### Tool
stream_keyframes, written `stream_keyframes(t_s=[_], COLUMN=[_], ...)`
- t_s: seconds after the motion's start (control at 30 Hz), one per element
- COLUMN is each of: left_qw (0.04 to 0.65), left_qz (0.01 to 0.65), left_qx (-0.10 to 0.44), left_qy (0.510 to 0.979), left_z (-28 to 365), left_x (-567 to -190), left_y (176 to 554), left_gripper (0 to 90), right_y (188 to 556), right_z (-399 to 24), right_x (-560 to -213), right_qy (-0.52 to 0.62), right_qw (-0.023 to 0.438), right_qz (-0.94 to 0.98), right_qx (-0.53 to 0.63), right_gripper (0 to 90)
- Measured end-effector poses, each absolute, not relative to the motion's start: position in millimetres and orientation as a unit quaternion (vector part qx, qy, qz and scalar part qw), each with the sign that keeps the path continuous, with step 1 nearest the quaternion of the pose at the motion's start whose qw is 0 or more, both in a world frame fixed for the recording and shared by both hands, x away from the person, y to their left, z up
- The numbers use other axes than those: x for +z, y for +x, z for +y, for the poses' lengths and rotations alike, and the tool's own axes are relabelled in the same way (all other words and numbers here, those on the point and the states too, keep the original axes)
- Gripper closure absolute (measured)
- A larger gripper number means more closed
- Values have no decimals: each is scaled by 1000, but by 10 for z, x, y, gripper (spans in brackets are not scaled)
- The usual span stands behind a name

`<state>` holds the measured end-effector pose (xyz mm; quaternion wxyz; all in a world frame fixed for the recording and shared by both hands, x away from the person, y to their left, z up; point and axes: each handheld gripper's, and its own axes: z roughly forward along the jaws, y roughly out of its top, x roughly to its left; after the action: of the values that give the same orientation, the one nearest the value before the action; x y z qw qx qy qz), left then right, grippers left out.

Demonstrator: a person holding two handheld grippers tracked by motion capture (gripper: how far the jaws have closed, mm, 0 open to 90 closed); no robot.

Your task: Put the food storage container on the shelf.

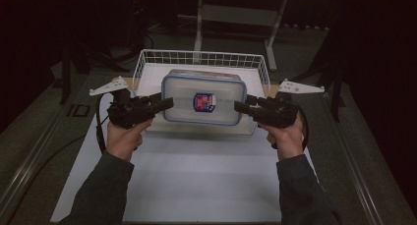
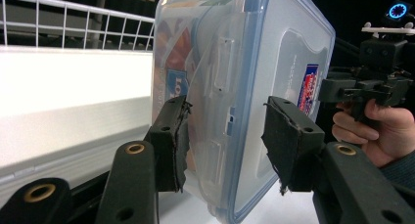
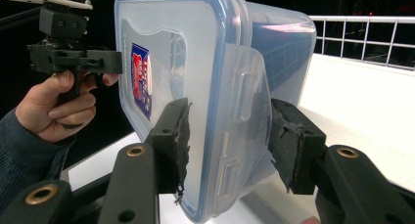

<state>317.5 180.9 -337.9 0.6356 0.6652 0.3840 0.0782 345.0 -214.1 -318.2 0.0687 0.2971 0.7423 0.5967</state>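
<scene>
Left gripper (image 2: pixel 225 141) | right gripper (image 3: pixel 227 145) | container (image 1: pixel 204 97) lid-up, long axis left-right

Room: dark, dimly lit, the far parts in near blackness. Floor (image 1: pixel 305 48): grey, matte, showing beyond and beside the work surface. Table (image 1: pixel 206 185): white top, brightly lit against the gloom. Far furniture: a pale metal frame (image 1: pixel 236 18) with upright and slanted legs, standing on the floor behind the table. Left side: dark stands (image 1: pixel 66 63), details too dim to tell.
</scene>
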Motion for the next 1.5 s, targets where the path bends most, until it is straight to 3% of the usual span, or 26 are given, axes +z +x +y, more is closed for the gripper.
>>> stream_keyframes(t_s=[0.73,1.5], left_qw=[640,627], left_qz=[389,409], left_qx=[96,75], left_qy=[655,659], left_z=[1776,1788], left_x=[-3224,-3318], left_y=[3490,3875], left_gripper=[525,524], right_y=[3806,4172], right_z=[-2116,-2070], right_x=[-2993,-3112], right_qy=[308,348], right_qw=[78,64], right_qz=[733,727], right_qx=[601,589], right_gripper=[500,487])
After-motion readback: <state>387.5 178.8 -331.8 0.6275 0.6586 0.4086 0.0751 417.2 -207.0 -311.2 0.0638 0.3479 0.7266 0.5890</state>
